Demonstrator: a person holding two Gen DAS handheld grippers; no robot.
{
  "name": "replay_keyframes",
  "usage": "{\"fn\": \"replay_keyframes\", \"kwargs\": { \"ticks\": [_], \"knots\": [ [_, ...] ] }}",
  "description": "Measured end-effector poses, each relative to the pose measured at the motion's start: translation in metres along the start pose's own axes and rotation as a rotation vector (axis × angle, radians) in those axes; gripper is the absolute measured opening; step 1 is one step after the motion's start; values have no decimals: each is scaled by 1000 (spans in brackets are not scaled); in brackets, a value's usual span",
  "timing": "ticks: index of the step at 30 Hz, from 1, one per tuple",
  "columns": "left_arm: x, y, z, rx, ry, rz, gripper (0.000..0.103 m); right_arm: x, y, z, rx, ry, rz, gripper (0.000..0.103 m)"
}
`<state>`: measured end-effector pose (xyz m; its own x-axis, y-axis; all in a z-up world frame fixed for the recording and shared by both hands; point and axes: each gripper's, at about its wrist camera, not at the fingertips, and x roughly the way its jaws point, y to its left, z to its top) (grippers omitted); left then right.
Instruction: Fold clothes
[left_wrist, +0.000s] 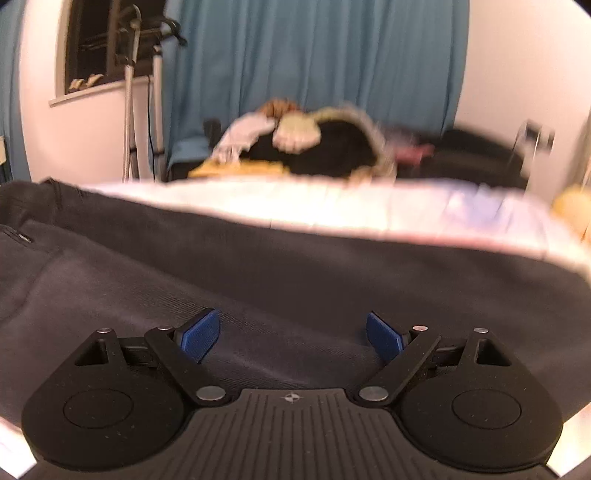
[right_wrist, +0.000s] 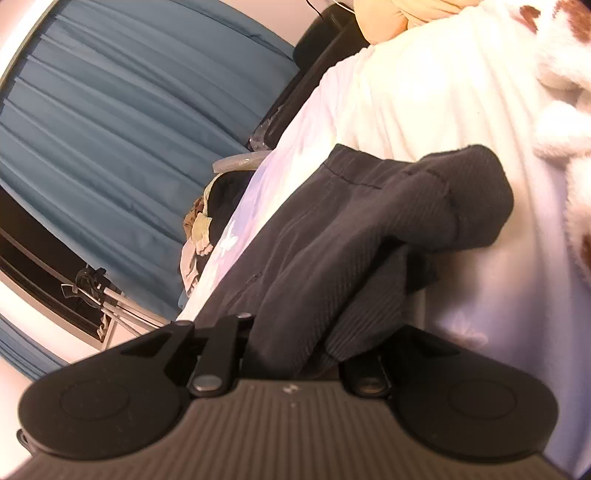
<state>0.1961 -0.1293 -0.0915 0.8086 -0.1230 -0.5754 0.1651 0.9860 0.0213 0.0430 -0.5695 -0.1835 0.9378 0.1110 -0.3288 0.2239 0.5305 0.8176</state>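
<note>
A dark grey garment (left_wrist: 258, 266) lies spread on a white bed sheet (left_wrist: 332, 206). My left gripper (left_wrist: 291, 338) is open just above the cloth, its blue pads (left_wrist: 201, 338) wide apart and holding nothing. In the right wrist view the same dark garment (right_wrist: 332, 236) runs up from my right gripper (right_wrist: 291, 354), which is shut on a bunch of it. The right fingertips are hidden by the cloth. A ribbed cuff (right_wrist: 469, 199) folds over above the grip, on the white sheet (right_wrist: 424, 110).
A pile of mixed clothes (left_wrist: 306, 147) sits on dark furniture beyond the bed, before a blue curtain (left_wrist: 314, 55). A metal stand (left_wrist: 140, 92) is at the left by a window. A fluffy white and brown blanket (right_wrist: 561, 122) lies at the right.
</note>
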Motion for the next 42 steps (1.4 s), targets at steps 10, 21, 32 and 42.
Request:
{"fn": "replay_keyframes", "kwargs": {
  "ticks": [10, 21, 32, 42],
  "knots": [
    [-11, 15, -10, 82, 5, -75, 93, -6, 82, 27, -154, -76, -46, 18],
    [-68, 80, 30, -53, -131, -133, 94, 35, 274, -56, -554, -194, 8, 18],
    [-98, 181, 44, -378, -241, -119, 95, 146, 319, -300, -1012, 187, 23, 18],
    [-91, 193, 37, -559, -257, -313, 95, 143, 307, -281, -1017, 382, 124, 46]
  ]
}}
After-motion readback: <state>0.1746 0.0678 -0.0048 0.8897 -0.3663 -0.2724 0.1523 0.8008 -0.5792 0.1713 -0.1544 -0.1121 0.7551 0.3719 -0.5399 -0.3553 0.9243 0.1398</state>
